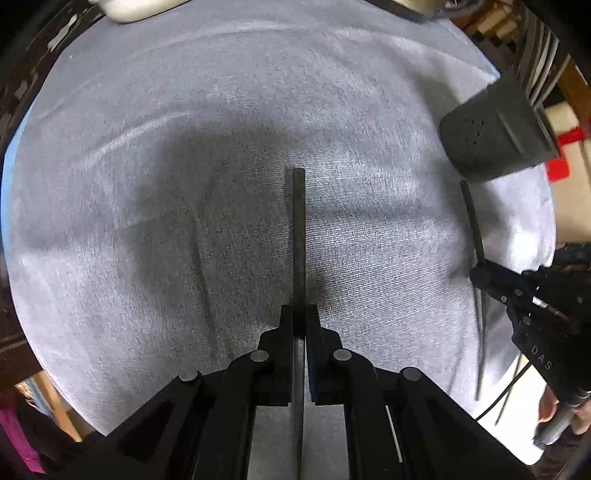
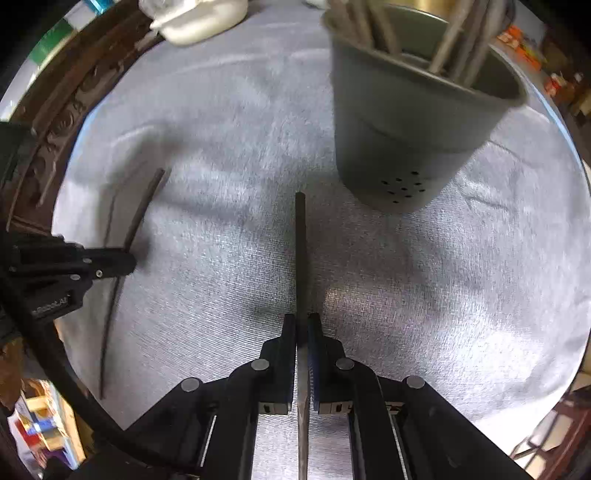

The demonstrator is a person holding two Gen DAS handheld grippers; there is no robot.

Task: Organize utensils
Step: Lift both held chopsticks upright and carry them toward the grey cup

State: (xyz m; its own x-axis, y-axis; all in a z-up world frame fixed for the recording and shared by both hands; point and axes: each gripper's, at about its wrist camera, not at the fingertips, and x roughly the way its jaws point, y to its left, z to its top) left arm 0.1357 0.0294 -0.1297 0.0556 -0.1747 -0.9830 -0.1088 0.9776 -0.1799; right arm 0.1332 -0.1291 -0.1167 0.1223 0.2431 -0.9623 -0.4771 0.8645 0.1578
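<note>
Utensils (image 2: 301, 254) pinched in both tongs (image 1: 299, 314), grey cloth (image 1: 184, 184), grey holder (image 2: 406, 147), dark carved table edge (image 2: 59, 125)

Black left gripper (image 1: 300, 314): round silver pins beside its fingers; black right gripper (image 1: 480, 275) lettered "DAS", cable trailing.

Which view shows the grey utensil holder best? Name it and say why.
The right wrist view: the grey utensil holder stands large there, rim, drain holes and the utensil handles inside all visible. The left wrist view catches only its lower wall and holes at the right edge, rim cut off.
</note>
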